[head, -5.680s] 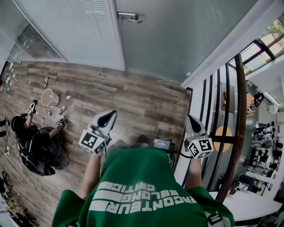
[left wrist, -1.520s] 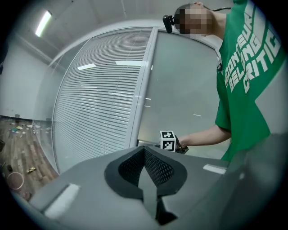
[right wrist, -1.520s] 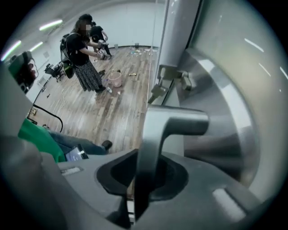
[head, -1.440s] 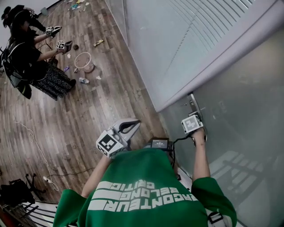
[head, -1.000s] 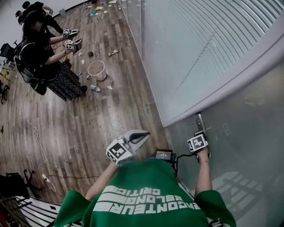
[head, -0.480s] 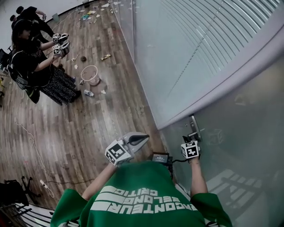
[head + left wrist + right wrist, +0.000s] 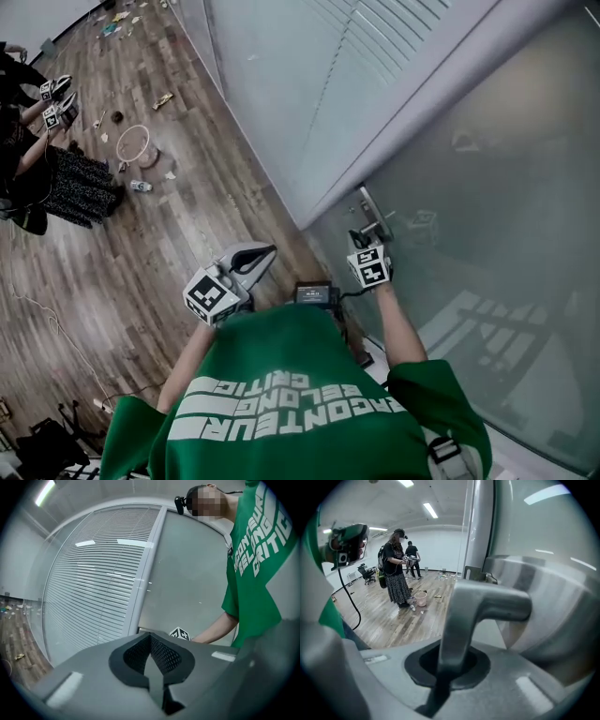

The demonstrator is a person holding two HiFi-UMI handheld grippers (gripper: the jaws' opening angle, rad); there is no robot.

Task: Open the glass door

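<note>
The glass door (image 7: 487, 178) fills the right side of the head view and ends at a pale frame post (image 7: 422, 112). The right gripper (image 7: 449, 656) has its jaws clamped on the free end of the lever handle (image 7: 487, 604), which sits at the door's edge beside that post. The left gripper (image 7: 151, 648) hangs idle in front of the person's chest, jaws together on nothing. To do this step well, I judge the lever should be pressed fully down about its pivot before the door is swung. The clamp must be firm so the smooth metal cannot slip, and pulling early risks fighting the latch. Counted: one glass door, one frame post, two other people (image 7: 396, 569) far off on the wood floor (image 7: 187, 216), two grippers, one lever handle.
</note>
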